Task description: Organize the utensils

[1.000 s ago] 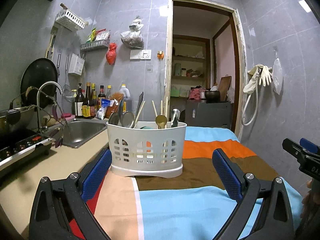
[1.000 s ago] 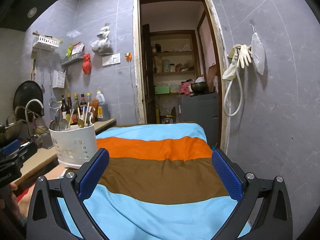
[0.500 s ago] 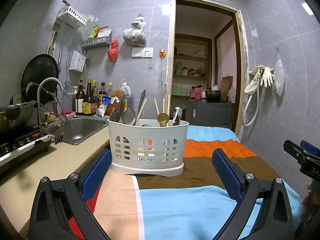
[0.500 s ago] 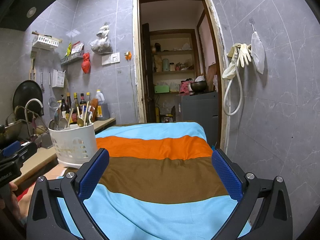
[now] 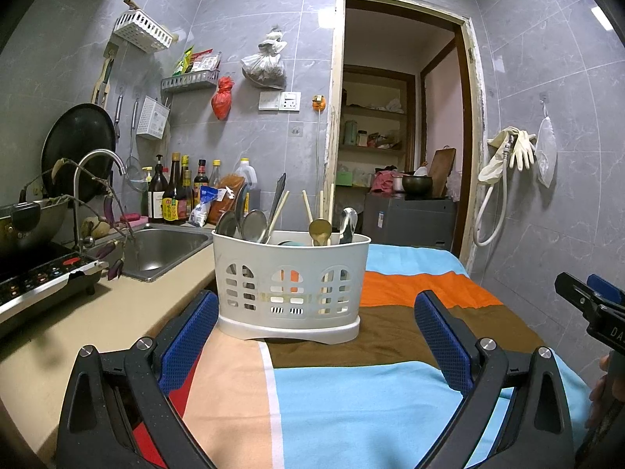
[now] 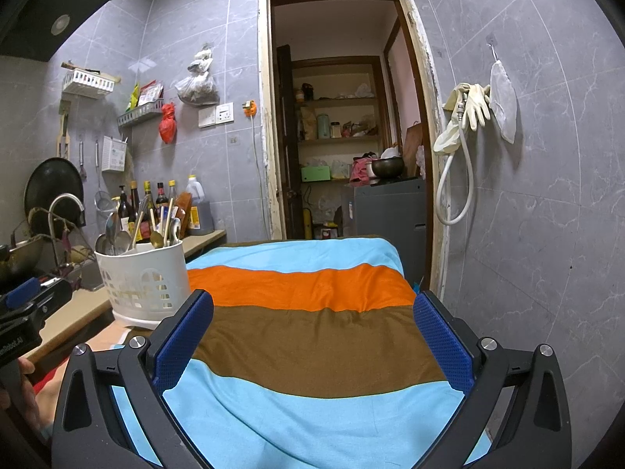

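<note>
The white utensil basket [image 5: 291, 285] stands upright straight ahead of the left hand-held gripper [image 5: 312, 332], spread wide and empty; the right hand-held gripper [image 6: 312, 336], likewise spread empty, sits farther off

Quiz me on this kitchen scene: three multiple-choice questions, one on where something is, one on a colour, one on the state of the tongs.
1. Where does the white utensil basket stand?
A. in the sink
B. on the striped cloth
C. on the wall shelf

2. What colour is the cloth's stripe beside the basket?
A. orange
B. green
C. purple

3. How are the left tongs?
A. shut on a spoon
B. open, holding nothing
C. shut on the basket

Answers:
1 B, its base rests on the cloth.
2 A, orange shows right of the basket.
3 B, the blue pads stand wide apart.
</note>
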Action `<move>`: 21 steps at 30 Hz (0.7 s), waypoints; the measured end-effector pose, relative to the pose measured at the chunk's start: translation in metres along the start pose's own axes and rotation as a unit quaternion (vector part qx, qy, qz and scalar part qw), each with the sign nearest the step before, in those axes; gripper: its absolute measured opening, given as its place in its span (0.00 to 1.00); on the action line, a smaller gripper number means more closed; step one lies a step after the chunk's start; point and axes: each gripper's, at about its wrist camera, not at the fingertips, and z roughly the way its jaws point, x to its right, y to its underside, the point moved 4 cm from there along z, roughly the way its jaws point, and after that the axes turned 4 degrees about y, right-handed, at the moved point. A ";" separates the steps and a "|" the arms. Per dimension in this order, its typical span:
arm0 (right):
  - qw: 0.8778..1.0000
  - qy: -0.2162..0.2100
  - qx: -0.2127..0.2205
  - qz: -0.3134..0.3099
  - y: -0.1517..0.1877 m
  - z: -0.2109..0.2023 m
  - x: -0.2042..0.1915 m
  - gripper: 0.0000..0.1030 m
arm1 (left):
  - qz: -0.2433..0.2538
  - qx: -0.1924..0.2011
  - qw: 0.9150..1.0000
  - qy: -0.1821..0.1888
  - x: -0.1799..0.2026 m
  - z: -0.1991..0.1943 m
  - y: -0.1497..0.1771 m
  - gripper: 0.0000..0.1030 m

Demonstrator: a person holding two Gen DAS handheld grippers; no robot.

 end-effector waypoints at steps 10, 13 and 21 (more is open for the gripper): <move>1.000 0.000 -0.001 0.001 0.000 0.000 0.001 1.00 | 0.000 0.000 1.000 0.000 0.000 0.000 0.000 0.95; 1.000 0.000 -0.001 0.001 0.000 0.000 0.001 1.00 | 0.000 -0.001 1.000 0.000 0.000 0.000 0.000 0.95; 1.000 0.000 -0.001 0.001 0.000 0.000 0.000 1.00 | -0.016 -0.003 1.000 0.014 -0.004 -0.001 0.006 0.95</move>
